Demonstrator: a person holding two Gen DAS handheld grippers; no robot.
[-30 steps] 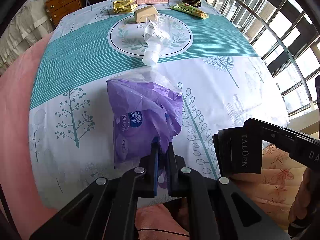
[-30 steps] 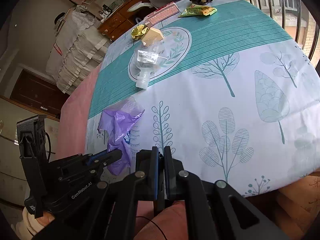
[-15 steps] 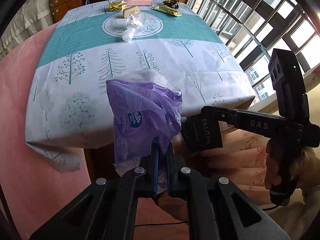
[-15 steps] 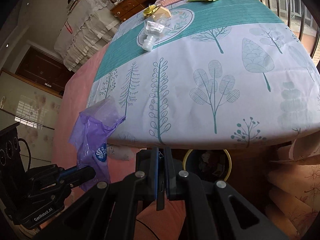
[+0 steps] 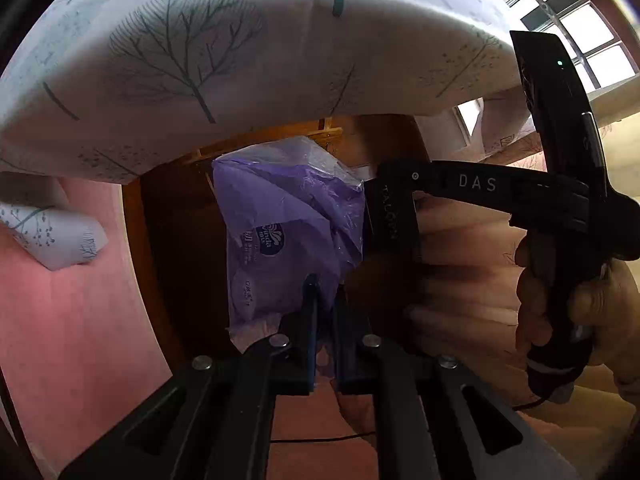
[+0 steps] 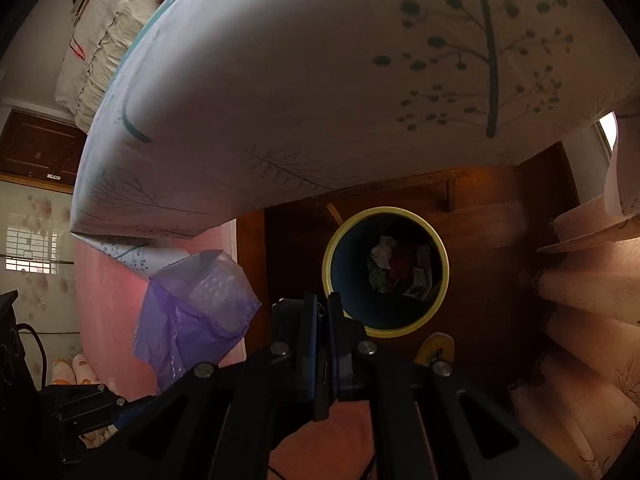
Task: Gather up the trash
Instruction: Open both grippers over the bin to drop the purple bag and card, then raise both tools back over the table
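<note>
The tablecloth [image 5: 248, 52] is hanging over the desk edge above both grippers, with dark wood panelling behind. A yellow-rimmed bin [image 6: 386, 272] holding crumpled scraps is sitting beneath, just ahead of the right gripper [image 6: 323, 320], whose jaws are nearly closed with nothing between them. That gripper's body is reading "DAS" and "TALOPN". The left gripper [image 5: 324, 300] is pinching the purple bag [image 5: 288, 232] low, beside the bin.

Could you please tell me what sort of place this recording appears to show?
Most likely a lived-in home room, seen from below table height: a tree-print tablecloth overhangs a wooden table, a yellow-rimmed bin of rubbish stands under it, and covered furniture lines the wall.
</note>
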